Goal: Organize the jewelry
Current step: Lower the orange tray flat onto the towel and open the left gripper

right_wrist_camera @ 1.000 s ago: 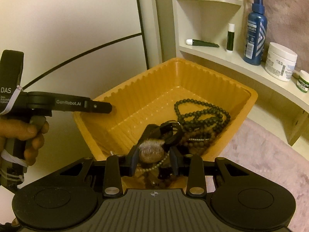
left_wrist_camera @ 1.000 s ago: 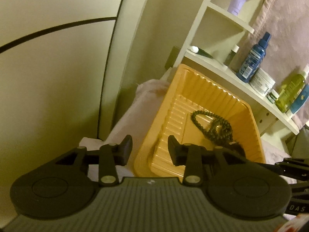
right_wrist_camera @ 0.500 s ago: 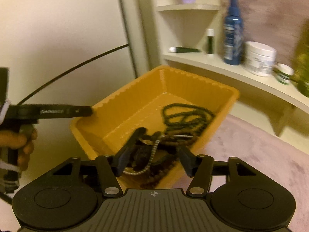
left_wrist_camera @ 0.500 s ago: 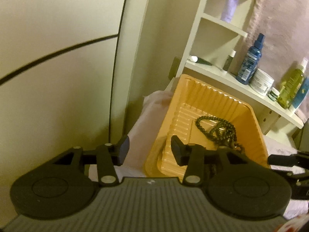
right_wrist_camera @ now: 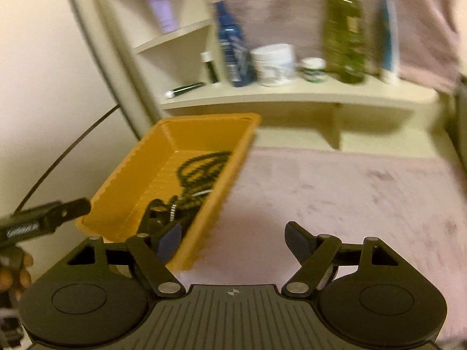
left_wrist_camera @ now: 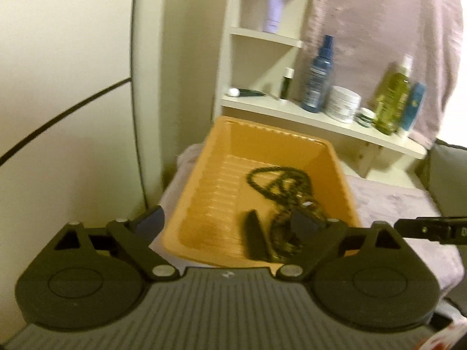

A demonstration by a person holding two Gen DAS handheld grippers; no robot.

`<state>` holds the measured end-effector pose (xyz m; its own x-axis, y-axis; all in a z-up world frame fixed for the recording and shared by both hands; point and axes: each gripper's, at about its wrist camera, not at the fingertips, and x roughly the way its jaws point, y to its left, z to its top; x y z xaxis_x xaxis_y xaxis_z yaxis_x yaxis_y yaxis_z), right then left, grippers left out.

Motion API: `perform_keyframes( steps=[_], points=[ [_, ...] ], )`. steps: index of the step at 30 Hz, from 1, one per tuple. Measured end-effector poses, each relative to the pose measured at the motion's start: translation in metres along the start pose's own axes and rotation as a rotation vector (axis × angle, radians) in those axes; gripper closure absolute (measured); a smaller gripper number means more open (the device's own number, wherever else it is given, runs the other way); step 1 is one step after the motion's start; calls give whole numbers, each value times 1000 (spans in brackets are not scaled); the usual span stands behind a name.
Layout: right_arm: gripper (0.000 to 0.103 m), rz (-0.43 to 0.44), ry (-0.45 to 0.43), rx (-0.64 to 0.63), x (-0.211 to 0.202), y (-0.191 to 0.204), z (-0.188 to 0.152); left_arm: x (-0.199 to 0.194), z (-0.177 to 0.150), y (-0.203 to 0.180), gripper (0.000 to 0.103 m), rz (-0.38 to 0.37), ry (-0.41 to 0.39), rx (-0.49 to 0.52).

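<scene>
The left gripper [left_wrist_camera: 224, 223] has just been opening and stands wide with nothing between its fingers; the right gripper [right_wrist_camera: 233, 237] has likewise just spread its jaws and holds nothing. The jewelry, a dark beaded necklace [left_wrist_camera: 277, 179] tangled with a silver chain [right_wrist_camera: 174, 210] and a black clip [left_wrist_camera: 255, 239], lies heaped in the orange tray [left_wrist_camera: 204, 180] on the pink cloth [right_wrist_camera: 335, 192]. Both views are blurred. The likely trouble: a finger sweeping low could catch a bead loop and drag the tangle out, or knock the light tray toward the shelf [right_wrist_camera: 292, 96] of bottles.
</scene>
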<state>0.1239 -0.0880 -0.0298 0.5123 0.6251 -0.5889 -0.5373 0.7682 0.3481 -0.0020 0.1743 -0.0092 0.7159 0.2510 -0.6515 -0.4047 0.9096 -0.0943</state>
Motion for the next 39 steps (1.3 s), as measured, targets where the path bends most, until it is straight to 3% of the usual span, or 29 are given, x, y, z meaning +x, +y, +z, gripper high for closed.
perform_keyframes(
  steps=[4,17,29,39],
  points=[
    [23,-47,-3,69,-15,-10,-6,-9,-3,-16,1,3,10,48],
    [20,-202,-9,155,-75,-26,-39,-27,-15,-46,1,-22,72,79],
    [19,-217,3,149,-103,-10,-65,-45,-33,-69,1,-52,123,118],
    [19,-215,33,105,-93,0,-80,-51,-51,-87,1,-37,139,183]
  ],
)
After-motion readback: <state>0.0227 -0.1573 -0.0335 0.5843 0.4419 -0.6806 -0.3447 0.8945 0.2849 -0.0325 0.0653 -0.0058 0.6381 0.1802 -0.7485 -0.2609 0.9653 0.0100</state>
